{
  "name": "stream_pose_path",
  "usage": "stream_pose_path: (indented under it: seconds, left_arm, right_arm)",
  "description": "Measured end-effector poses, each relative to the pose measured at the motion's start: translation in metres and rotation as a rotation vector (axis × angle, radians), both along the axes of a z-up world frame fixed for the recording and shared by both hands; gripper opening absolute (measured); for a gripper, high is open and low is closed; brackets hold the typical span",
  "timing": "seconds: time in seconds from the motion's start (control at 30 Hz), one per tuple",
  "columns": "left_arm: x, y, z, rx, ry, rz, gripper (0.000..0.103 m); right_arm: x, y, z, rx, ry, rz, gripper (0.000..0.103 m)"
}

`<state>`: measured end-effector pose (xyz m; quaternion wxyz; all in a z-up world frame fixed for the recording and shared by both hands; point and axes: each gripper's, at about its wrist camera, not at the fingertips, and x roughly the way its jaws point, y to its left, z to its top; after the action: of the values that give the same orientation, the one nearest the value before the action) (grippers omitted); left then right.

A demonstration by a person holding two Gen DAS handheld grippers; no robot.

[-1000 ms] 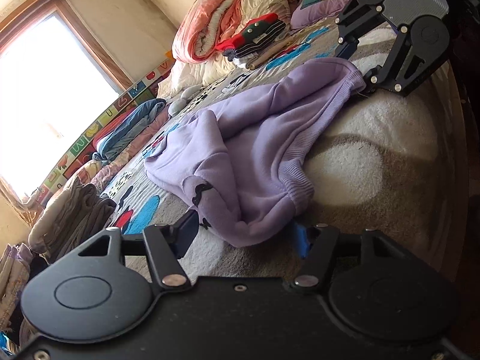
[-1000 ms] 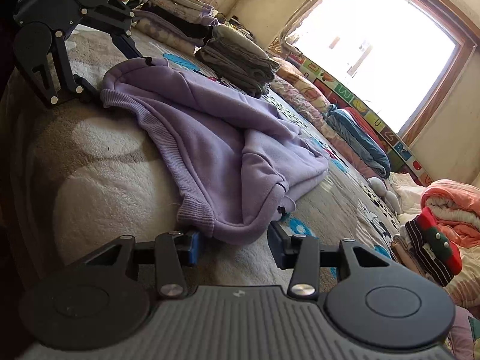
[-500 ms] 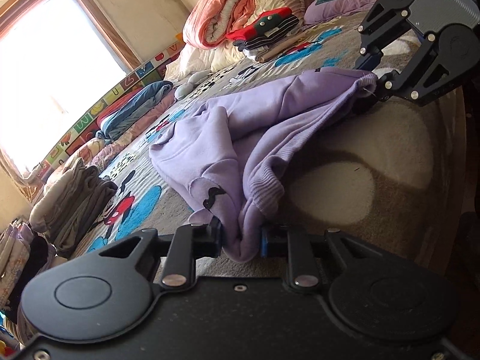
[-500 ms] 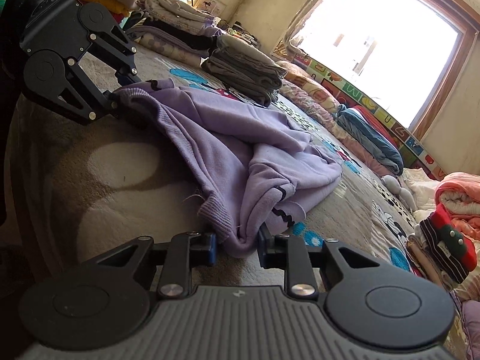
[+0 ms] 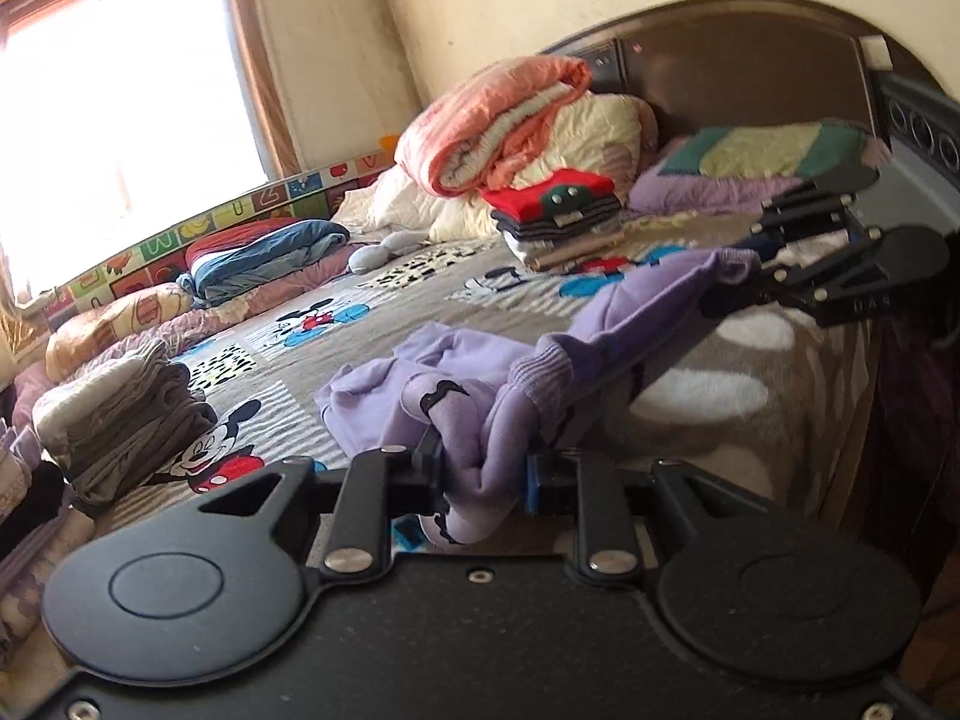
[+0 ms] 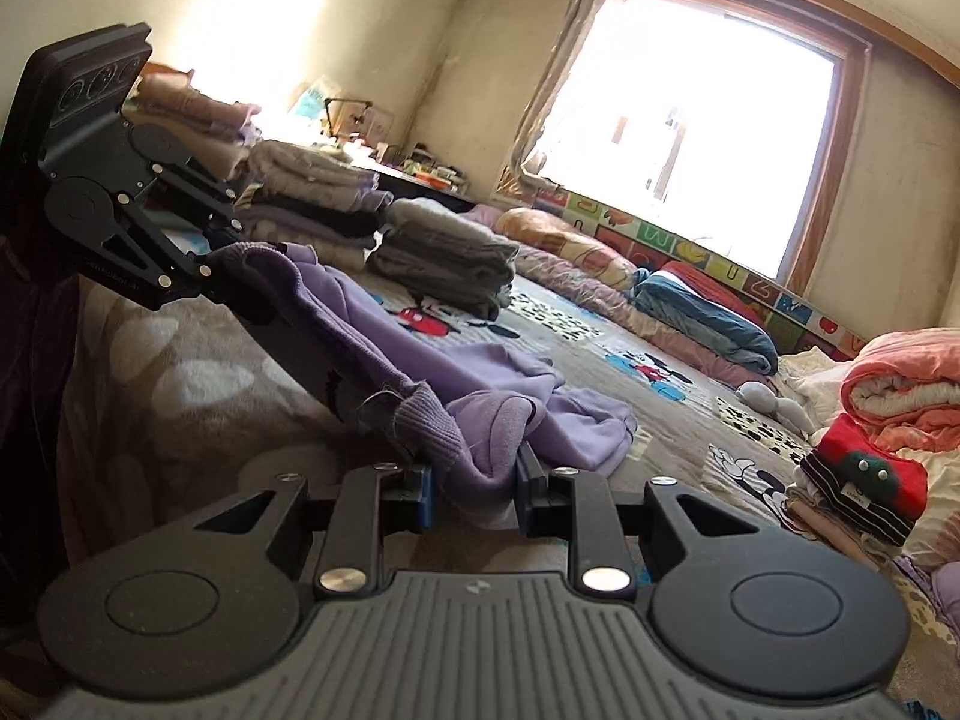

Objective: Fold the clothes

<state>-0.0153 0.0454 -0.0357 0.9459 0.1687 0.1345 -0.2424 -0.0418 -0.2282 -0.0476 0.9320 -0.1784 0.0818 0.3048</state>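
Observation:
A lilac sweatshirt point(image 5: 456, 372) with a ribbed hem is stretched between my two grippers above the bed point(image 5: 690, 396). My left gripper point(image 5: 483, 474) is shut on one bunched corner of its hem. My right gripper point(image 6: 474, 483) is shut on the other corner. The hem edge runs taut from one gripper to the other; the rest of the sweatshirt point(image 6: 510, 384) trails on the bedspread. The right gripper shows in the left wrist view point(image 5: 750, 285) at the far end of the hem, and the left gripper shows in the right wrist view point(image 6: 228, 267).
Folded grey clothes point(image 5: 120, 408) are stacked on the left of the bed. A red and striped folded stack point(image 5: 555, 213) lies near the headboard, with rolled quilts point(image 5: 498, 126) behind it. A blue bundle point(image 5: 264, 252) lies under the window. The bed's brown blanket edge point(image 5: 840, 420) is close.
Both grippers closed on the sweatshirt's hem corners and lifted them off the bed. The hem is now stretched taut between them and both views tilted up level.

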Motion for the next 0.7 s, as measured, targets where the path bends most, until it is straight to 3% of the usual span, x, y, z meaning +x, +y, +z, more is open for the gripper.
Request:
stream_pose_path:
  seconds: [0.3, 0.7]
  left_arm:
    - [0.079, 0.018, 0.021, -0.281, 0.086, 0.015, 0.024]
    - [0.218, 0.058, -0.011, -0.575, 0.338, 0.05, 0.021]
  right_arm:
    - [0.086, -0.027, 0.015, 0.305, 0.07, -0.054, 0.027]
    - [0.236, -0.034, -0.02, 0.654, 0.393, -0.048, 0.022]
